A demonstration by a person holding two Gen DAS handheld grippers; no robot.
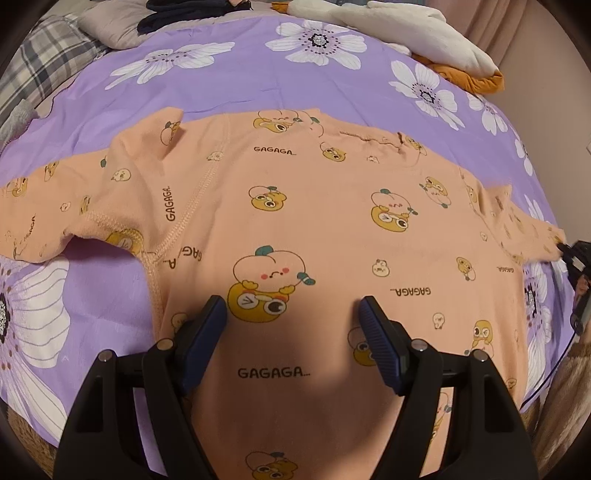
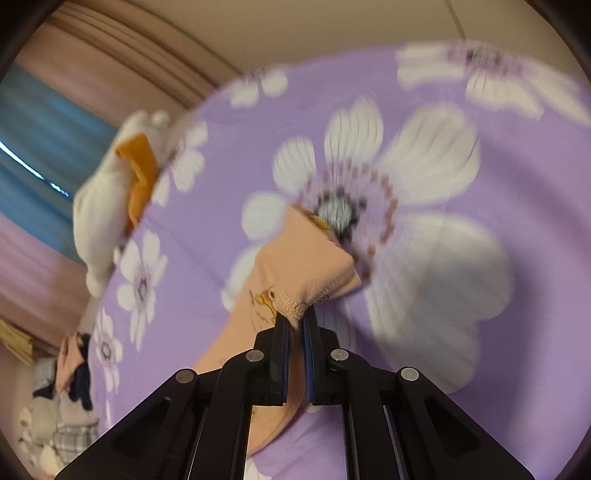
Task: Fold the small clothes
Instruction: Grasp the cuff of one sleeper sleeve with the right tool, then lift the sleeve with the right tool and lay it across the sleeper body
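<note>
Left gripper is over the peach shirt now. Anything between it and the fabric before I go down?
Nothing visible. The left gripper is open over the shirt, bare fabric between its fingers. The right gripper pinches the far sleeve cuff.

Shirt (image 1: 314, 221): peach-orange, printed with yellow cartoon ducks topped by pale peach shapes with teal leaves, and black "GAGAGA..." lettering. Its sleeve cuff (image 2: 317, 280) shows the same peach-orange.

Bed cover (image 1: 229, 92): lilac, patterned with large white flowers having dark dotted centres.

Pillow (image 1: 40, 55), upper left of the frame: grey and white plaid.

Plush toy (image 1: 424, 26), upper right of the frame: cream-white with mustard-orange parts.

Dark garment (image 1: 177, 14), top centre: navy.

Left tool (image 1: 293, 310): black body, dark blue ribbed pads. Right tool (image 2: 295, 321): black body, blue pads.
</note>
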